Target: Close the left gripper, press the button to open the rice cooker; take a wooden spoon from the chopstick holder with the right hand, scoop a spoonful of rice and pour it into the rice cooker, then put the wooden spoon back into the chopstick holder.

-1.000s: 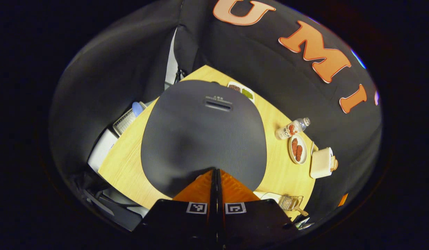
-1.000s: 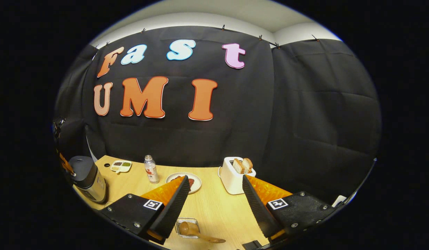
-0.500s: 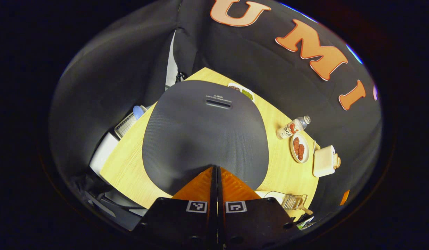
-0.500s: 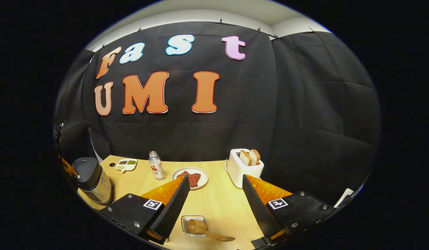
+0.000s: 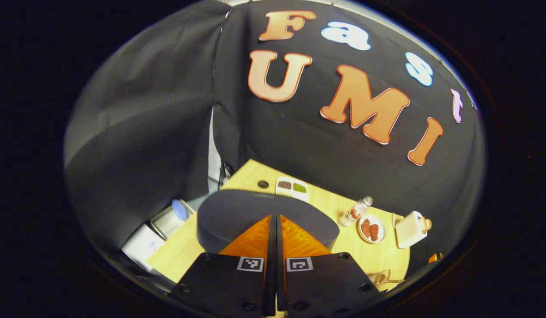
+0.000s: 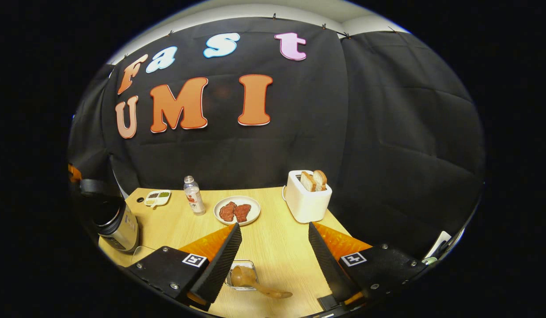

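In the left gripper view, the left gripper (image 5: 275, 221) has its jaws pressed together with nothing between them. Its tips lie over the near edge of the dark grey textured lid (image 5: 237, 210) of the rice cooker. In this view the lid stands tilted up, seen nearly edge-on. Past it on the pale wooden surface (image 5: 326, 205) lie a small white divided dish of brown and green condiments (image 5: 292, 187), a clear plastic bottle with a red label (image 5: 355, 211), a white round plate with pieces of red meat (image 5: 371, 229) and a white toaster (image 5: 410, 229).

In the right gripper view, the right gripper (image 6: 273, 236) hangs above the surface (image 6: 273, 247) with its jaws wide apart, holding nothing. Below and between them lies a light brown wooden spoon (image 6: 255, 282), its bowl resting in a small clear glass square container (image 6: 242, 276) and its handle pointing out to the right over the surface. The silver-bodied rice cooker (image 6: 116, 221) stands at the far left of this view, its lid raised. The bottle (image 6: 193, 201), the plate (image 6: 236, 210) and the toaster (image 6: 306, 201), with two slices of bread upright in its slots, stand in a row toward the back, with the divided dish (image 6: 157, 197) farther left.
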